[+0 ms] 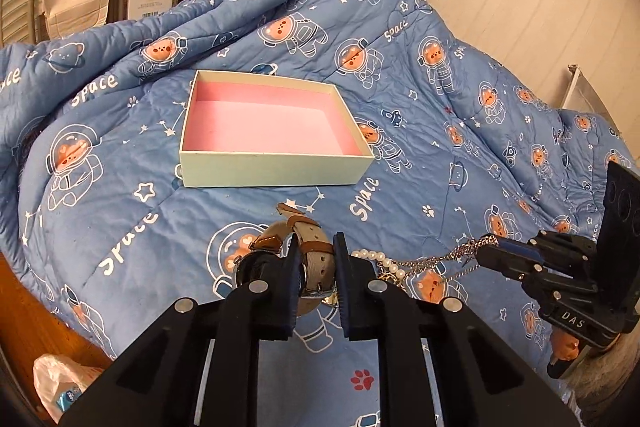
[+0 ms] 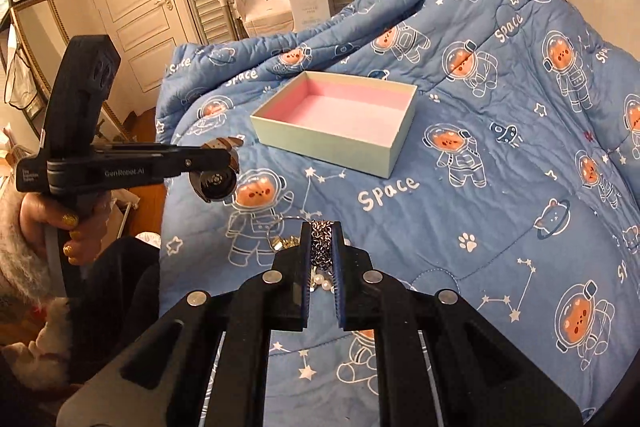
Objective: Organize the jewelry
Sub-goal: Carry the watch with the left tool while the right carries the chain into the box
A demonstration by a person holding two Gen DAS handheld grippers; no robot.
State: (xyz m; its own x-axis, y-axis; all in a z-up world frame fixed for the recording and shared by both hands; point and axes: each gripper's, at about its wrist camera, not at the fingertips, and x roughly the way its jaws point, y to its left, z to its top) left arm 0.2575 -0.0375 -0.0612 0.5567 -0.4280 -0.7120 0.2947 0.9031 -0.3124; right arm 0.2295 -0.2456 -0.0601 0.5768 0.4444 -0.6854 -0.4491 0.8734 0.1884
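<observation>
From the left wrist, the left gripper [image 1: 316, 267] pinches a wristwatch [image 1: 298, 259] by its grey-and-brown strap, which runs away from the camera towards the open pink-lined box [image 1: 276, 169] on the blue quilt [image 1: 440, 75]. From the right wrist, the right gripper [image 2: 322, 239] is clamped on a silver chain [image 2: 321, 245], pearls [image 2: 322, 281] dangling beneath; the box's long axis runs left to right.

"Space" is printed repeatedly on the blue quilt [image 2: 500, 187] — "GenRobot.AI" on the left hand-held gripper [image 2: 232, 157], "DAS" on the right hand-held gripper [image 1: 486, 253].
</observation>
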